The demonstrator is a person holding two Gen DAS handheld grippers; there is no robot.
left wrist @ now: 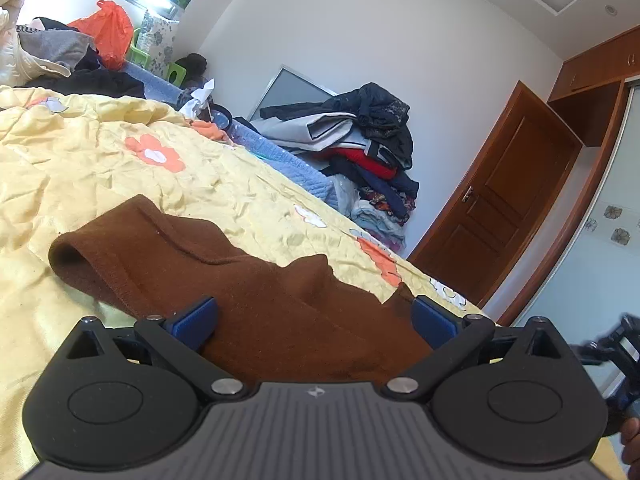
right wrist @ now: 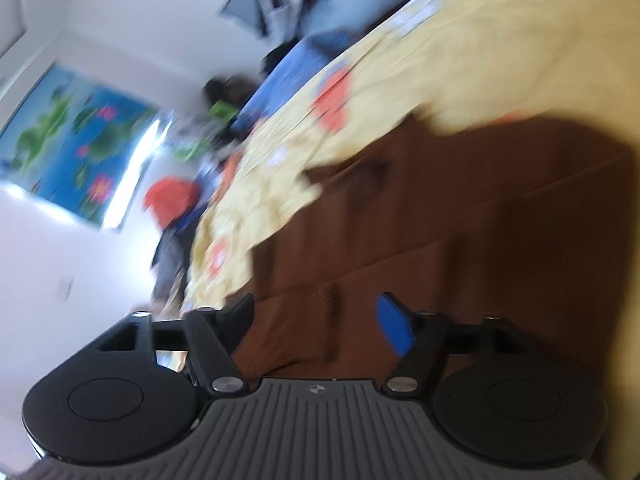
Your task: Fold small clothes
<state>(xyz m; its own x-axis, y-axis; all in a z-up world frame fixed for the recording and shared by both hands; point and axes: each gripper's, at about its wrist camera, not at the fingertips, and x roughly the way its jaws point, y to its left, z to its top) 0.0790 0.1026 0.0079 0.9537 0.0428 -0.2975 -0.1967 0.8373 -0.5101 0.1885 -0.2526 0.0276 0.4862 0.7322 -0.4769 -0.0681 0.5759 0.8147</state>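
yellow flowered bedspread (left wrist: 100, 160) covers the bed, with piled clothes (left wrist: 360, 152) beyond by a wooden door (left wrist: 504, 192). on the left, the left gripper (left wrist: 314, 320) sits low with its fingers (left wrist: 196, 318) spread wide either side of a brown garment (left wrist: 240, 280), which lies rumpled on the bedspread, one sleeve-like end toward the left; the pads seem clear of the cloth, likely poised to pinch an edge. on the right, in a blurred view, the right gripper (right wrist: 320, 320) also stands open over the same garment (right wrist: 460, 220), apparently gripping nothing.
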